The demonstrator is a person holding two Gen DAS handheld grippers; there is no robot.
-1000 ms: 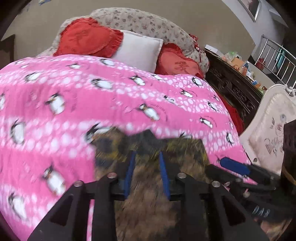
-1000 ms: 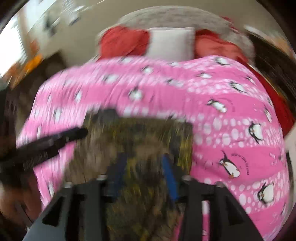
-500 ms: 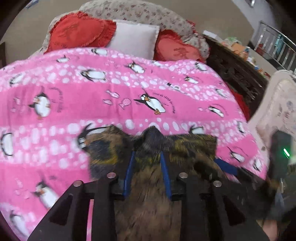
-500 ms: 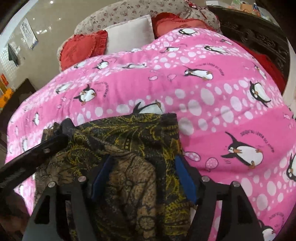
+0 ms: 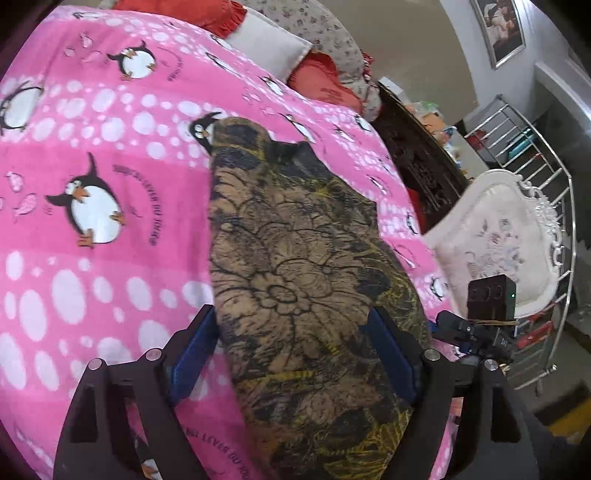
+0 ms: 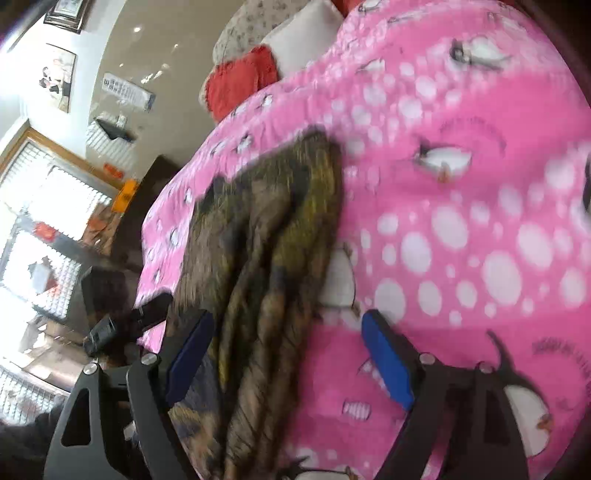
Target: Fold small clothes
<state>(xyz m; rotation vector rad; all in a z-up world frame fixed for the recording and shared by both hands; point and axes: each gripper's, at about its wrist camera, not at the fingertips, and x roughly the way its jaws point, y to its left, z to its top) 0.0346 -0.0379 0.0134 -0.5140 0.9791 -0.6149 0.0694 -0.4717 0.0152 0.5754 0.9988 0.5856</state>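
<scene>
Your left gripper (image 5: 295, 347) and right gripper (image 6: 291, 354) are both opening, straddling the garment (image 5: 295, 240), which is running lengthwise straight ahead across the bed (image 5: 92, 147).

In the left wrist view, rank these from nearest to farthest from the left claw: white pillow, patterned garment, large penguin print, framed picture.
1. Patterned garment, lying between the opening jaws of the left claw.
2. Large penguin print, on the blanket to the left.
3. White pillow, at the head of the bed.
4. Framed picture, on the far wall, upper right.
</scene>
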